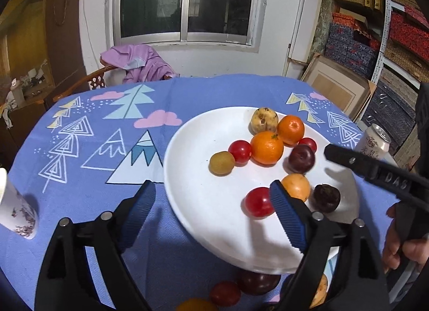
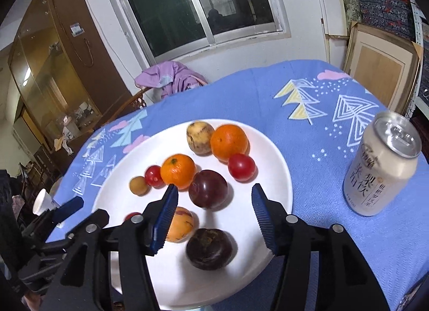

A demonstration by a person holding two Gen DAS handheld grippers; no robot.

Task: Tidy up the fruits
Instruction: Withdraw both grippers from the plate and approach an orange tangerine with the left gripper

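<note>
Blue ribbed fingers (image 2: 264, 220) of the right gripper (image 2: 214, 214) are standing parted over the near half of the white plate (image 2: 273, 150), gripping nothing. Between them, slightly ahead, a dark purple plum (image 2: 208, 189) is sitting, and just short of them a rough brown-black fruit (image 2: 209, 248) is lying almost under the gap; both are roundish, so no long axis is mattering. A peach-coloured fruit (image 2: 180, 224) is peeking out beside the left-hand pad. The left gripper (image 1: 211, 193) is hanging wide and empty, straddling the plate's near-left rim, with a red tomato (image 1: 258, 202) just off its right pad. Fruits still on the counter (image 1: 80, 203) below the plate's edge, a dark one (image 1: 257, 283) and a red one (image 1: 224, 293), are lying nearer this left hand, though they are partly hidden and I may be misjudging them.
</note>
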